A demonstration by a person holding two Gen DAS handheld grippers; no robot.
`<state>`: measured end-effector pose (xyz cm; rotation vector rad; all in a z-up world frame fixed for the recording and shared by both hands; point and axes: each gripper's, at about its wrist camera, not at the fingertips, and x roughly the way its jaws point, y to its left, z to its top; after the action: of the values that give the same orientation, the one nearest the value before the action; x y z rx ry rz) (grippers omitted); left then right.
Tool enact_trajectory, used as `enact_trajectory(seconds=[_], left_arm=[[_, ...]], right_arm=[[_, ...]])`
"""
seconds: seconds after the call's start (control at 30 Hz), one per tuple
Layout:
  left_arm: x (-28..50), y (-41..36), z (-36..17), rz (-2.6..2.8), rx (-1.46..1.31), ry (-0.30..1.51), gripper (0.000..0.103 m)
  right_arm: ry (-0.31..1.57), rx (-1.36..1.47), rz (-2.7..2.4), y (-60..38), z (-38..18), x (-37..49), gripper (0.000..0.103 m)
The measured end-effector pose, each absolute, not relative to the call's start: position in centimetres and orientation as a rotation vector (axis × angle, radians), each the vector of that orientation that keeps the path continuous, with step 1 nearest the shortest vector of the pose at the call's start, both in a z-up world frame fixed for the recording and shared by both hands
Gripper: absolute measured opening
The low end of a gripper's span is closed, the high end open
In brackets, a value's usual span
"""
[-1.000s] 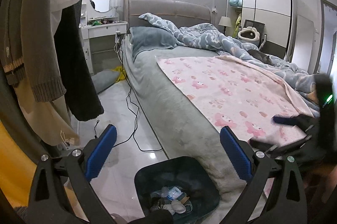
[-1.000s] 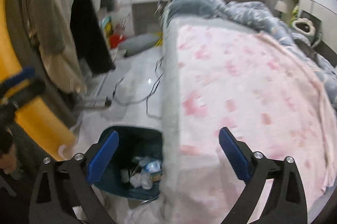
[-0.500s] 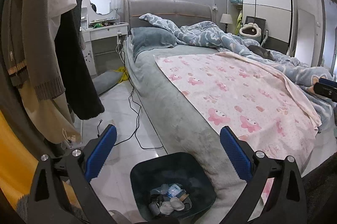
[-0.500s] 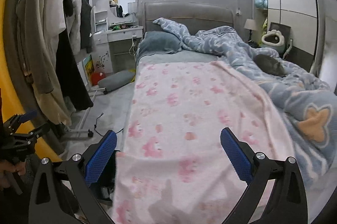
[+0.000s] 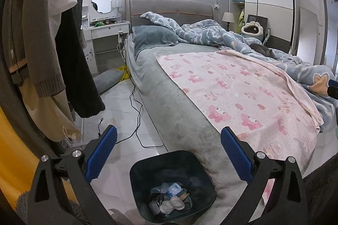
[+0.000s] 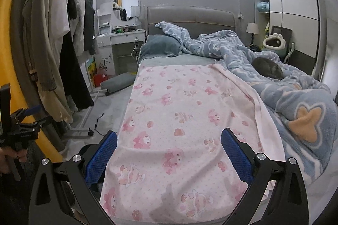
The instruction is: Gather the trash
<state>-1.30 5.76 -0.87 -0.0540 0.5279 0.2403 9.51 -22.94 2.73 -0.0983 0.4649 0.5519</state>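
Observation:
A dark blue trash bin (image 5: 137, 176) stands on the floor at the bed's near left corner. It holds crumpled tissues and wrappers (image 5: 170, 199). My left gripper (image 5: 168, 153) hangs open above the bin, nothing between its blue pads. In the right wrist view my right gripper (image 6: 169, 156) is open and empty over the foot of the pink blanket (image 6: 179, 119). The left gripper (image 6: 23, 119) also shows at that view's left edge, held by a hand (image 6: 10, 158). The bin is almost wholly hidden in the right wrist view.
A bed (image 5: 175, 110) with a blue duvet (image 6: 285, 85) fills the room. A grey cat (image 6: 267, 69) lies on the duvet. Clothes (image 5: 42, 45) hang on a rack at left. Black cables (image 5: 137, 119) trail over the white floor. A grey cushion (image 5: 107, 80) lies near the vanity desk (image 5: 105, 34).
The right gripper swung up from over the bin to the foot of the bed. The left gripper stayed above the bin, and its view lifted slightly.

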Motion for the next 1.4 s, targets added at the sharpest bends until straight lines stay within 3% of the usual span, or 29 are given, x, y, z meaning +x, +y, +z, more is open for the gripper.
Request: enact_trajectory(seconds=[1.4], left_arm=[[-0.96, 5.69, -1.19, 0.226, -0.054, 0.540, 0.100]], right_arm=[[0.471, -0.095, 0.557, -22.63, 2.53, 9.15, 0.100]])
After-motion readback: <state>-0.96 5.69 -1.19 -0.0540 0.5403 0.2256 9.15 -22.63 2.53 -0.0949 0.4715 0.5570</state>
